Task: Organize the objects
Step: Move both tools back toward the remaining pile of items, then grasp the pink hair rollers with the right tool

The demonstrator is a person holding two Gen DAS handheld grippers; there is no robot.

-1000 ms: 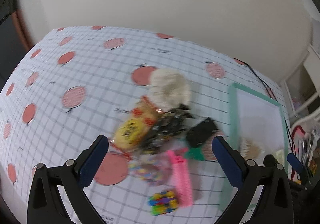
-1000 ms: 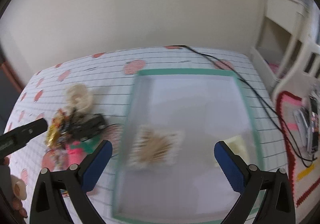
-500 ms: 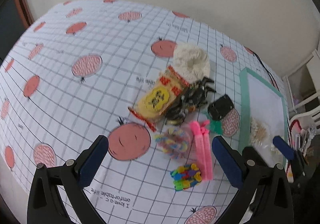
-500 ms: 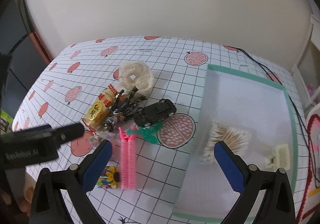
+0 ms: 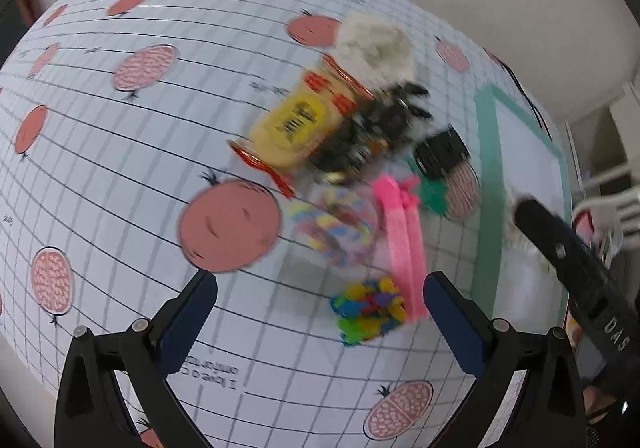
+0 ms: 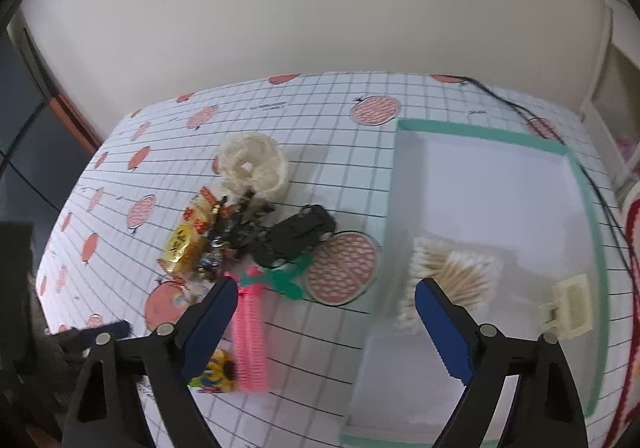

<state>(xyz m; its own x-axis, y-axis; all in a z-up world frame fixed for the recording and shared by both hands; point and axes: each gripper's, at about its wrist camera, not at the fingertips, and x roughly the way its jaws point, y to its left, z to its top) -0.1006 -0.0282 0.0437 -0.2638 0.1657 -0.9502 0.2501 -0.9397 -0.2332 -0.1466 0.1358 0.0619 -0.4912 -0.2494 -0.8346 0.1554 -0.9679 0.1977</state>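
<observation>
Now left hand-held gripper wide open, empty; colourful clip cluster just ahead between fingers, touching pink comb. Right hand-held gripper open too. Risk: grabbing both together.

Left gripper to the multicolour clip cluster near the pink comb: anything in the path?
Nothing visible. The open left gripper hangs just short of the multicolour plastic clip cluster, with only bare grid-pattern tablecloth between. The pink ribbed comb lies alongside its right edge, near the right finger.

One green-rimmed tray, one toy car, one pink comb, one snack packet, one white scrunchie, one cotton-swab bundle
</observation>
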